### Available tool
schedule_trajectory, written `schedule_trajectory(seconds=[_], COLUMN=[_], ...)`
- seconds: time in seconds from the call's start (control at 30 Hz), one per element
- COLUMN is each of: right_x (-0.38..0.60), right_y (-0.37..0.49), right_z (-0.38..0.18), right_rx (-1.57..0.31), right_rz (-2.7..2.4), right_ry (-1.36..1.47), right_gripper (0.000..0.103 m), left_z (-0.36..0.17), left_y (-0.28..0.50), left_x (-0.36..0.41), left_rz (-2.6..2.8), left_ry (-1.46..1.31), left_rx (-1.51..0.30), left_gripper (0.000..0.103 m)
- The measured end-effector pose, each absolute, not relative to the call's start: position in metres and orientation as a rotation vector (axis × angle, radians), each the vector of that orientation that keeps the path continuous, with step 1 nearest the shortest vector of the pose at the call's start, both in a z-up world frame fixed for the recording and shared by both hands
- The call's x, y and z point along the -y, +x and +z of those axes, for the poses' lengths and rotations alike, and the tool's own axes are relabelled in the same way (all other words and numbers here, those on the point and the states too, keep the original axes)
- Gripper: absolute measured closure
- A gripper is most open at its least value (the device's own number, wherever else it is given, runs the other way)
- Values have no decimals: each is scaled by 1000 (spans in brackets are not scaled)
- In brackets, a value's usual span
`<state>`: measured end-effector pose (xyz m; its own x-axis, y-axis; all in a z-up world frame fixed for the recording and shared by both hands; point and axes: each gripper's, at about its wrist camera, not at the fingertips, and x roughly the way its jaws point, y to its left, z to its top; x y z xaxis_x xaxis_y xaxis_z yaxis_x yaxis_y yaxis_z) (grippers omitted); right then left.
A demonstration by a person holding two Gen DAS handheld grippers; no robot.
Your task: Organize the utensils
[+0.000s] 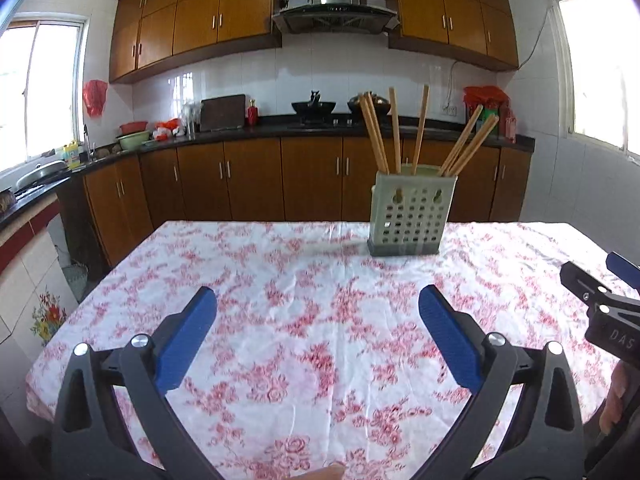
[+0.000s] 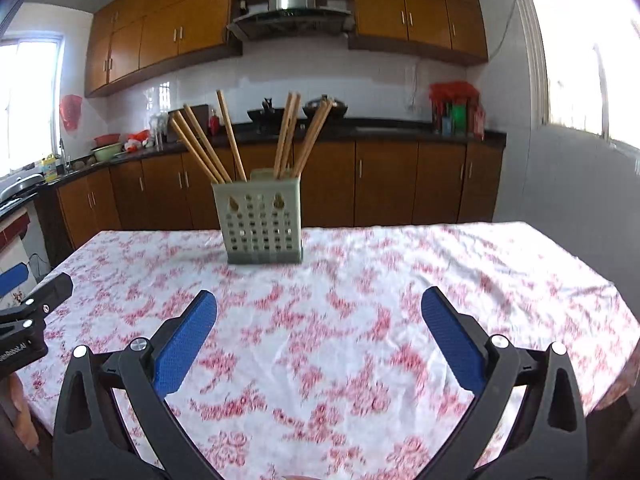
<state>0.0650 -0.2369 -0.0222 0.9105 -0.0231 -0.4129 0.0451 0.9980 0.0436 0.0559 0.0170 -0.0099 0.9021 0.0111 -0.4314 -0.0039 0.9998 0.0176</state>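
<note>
Currently, the chopsticks [image 1: 394,128] all stand upright or leaning in the perforated holder [image 1: 412,216], which sits toward the far edge of the worktop [image 1: 280,320], on its floral cloth. No loose utensil is visible on the worktop in either wrist view, so the sorting appears either complete or not yet begun. Left claw [image 1: 318,300] and right claw [image 2: 319,304] are both spread fully wide, holding nothing, on the near side, well apart from the holder.

Chopsticks [image 1: 394,132] in holder [image 1: 410,216] on table [image 1: 280,280], counter [image 1: 240,130] behind.
</note>
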Motion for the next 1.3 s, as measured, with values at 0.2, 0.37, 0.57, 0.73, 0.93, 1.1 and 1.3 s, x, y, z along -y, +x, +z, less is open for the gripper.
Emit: schedule_trajectory(seconds=[0.2,0.37,0.57,0.73,0.93,1.1,1.3], right_x=[236,235,235,236,236,236,235], right_y=[59,58,58,58,57,58,58], right_z=[-34,-37,-36,-36,-36,-34,-34], right_rx=[-456,-473,-476,-476,-476,-474,-473], right_rz=[-24,-17,-17,-19,-20,-22,-24], right_ry=[51,50,49,53,54,54,54], right_gripper=[2,2,2,2,2,2,2], left_z=[-17,-19,-20,-19,-18,-18,-17], left_y=[56,55,55,56,55,55,54], left_x=[-17,-14,-12,-10,-9,-9,-8], left_rz=[-3,-9,-14,-18,-20,-20,-23], left_ry=[4,9,5,4,3,1,-1], left_rx=[-472,-475,-478,-476,-472,-468,-467], left_gripper=[4,4,4,4,4,4,4])
